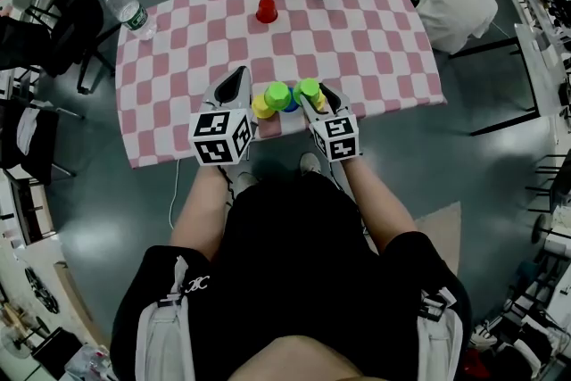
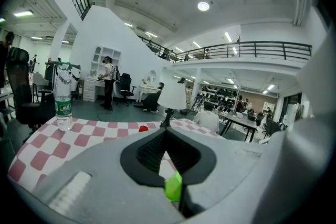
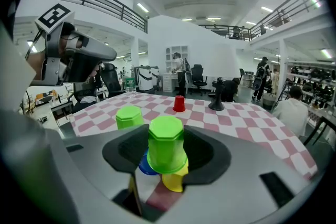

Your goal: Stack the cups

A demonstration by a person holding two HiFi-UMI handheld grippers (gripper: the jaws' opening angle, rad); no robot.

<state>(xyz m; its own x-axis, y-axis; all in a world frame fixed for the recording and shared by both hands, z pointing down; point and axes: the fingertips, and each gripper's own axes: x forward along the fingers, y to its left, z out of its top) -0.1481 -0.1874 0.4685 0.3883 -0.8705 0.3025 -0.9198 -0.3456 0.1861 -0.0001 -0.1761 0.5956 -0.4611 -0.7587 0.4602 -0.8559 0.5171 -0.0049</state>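
At the table (image 1: 375,40) edge, I'm gripping a cup.
My right gripper (image 1: 310,94), half-open, is clamping an inverted green cup (image 3: 166,139) over a yellow cup (image 3: 176,180).

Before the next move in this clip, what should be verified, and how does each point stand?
1. Right gripper clamped on the upside-down green plastic cup: ok.
2. That cup seated fully over the yellow plastic cup: cannot tell.
3. Left gripper empty, jaws together: ok.
4. Second green plastic cup standing free beside the stack: ok.
5. Small red plastic cup joined to the stack: not ok, it stands alone, far from the others.
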